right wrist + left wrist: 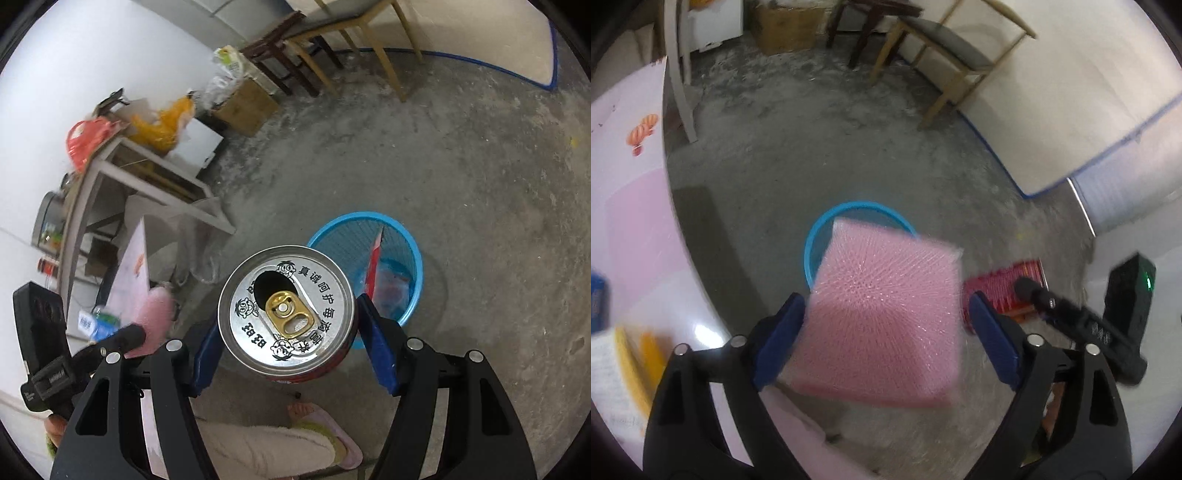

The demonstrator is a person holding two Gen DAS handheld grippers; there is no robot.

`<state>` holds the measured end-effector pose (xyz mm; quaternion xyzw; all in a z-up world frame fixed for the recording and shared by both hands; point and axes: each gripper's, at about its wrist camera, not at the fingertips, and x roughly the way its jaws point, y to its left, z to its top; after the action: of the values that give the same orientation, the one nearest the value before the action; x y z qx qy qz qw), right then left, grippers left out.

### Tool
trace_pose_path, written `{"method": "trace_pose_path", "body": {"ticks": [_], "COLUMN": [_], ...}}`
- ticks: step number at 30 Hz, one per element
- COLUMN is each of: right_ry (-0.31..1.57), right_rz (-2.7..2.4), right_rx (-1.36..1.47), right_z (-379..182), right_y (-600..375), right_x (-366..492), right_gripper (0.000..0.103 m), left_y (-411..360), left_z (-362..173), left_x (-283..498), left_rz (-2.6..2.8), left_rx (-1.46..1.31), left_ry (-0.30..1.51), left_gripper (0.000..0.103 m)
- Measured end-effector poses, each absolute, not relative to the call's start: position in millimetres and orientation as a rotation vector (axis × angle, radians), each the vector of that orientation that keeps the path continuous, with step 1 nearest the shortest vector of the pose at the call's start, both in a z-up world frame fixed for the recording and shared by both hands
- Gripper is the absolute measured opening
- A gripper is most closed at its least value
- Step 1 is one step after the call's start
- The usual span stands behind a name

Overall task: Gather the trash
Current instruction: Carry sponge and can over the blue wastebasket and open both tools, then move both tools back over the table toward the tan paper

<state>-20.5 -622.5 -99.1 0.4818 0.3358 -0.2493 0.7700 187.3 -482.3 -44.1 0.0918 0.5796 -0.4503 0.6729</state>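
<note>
The concrete floor [461,155] spreads under everything, and on it stands the blue bin [412,254], open-topped, with a red wrapper and some plastic already inside. Beside you on the left is the pink-topped table [639,229], where a few items remain.

Your left gripper [886,321] has its jaws clamped on a pink sponge [882,314], one blue pad on each side, held above the floor with the bin's rim showing just behind it. Your right gripper [286,332] has its jaws closed on an opened drink can [286,306], gripped around its body with the top facing the camera, near the bin but not over its mouth.

Both pieces look ready to drop, yet neither sits squarely above the opening. Release now and the can would likely hit the rim or floor and roll away. The sponge is light and soft, so it may cling to a pad or drift wide. With both grippers heading for one small bin, they could also knock together.
</note>
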Motion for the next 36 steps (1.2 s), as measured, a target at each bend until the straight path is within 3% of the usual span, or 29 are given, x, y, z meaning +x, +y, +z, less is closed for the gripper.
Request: {"method": "trace_pose_path", "body": {"ticks": [8, 13, 22, 36], "right_ry": [0.793, 0.855, 0.997, 0.954], "right_rz": [-0.552, -0.531, -0.540, -0.454], "right_rx": [1.069, 1.035, 0.944, 0.917], "right_z": [-125, -135, -172, -149], "right_y": [-644, -647, -651, -623], "right_x": [4, 28, 96, 88], "right_gripper": [0.066, 0.066, 0.070, 0.074], "left_y": [-497, -464, -339, -142], "left_z": [-60, -36, 41, 58], "left_x": [224, 219, 200, 184], "left_rz": [-0.958, -0.979, -0.964, -0.651], "left_rx": [0.049, 0.057, 0.059, -0.120], "left_ry": [1.329, 1.257, 1.035, 0.917], "left_gripper": [0.089, 0.089, 0.089, 0.089]}}
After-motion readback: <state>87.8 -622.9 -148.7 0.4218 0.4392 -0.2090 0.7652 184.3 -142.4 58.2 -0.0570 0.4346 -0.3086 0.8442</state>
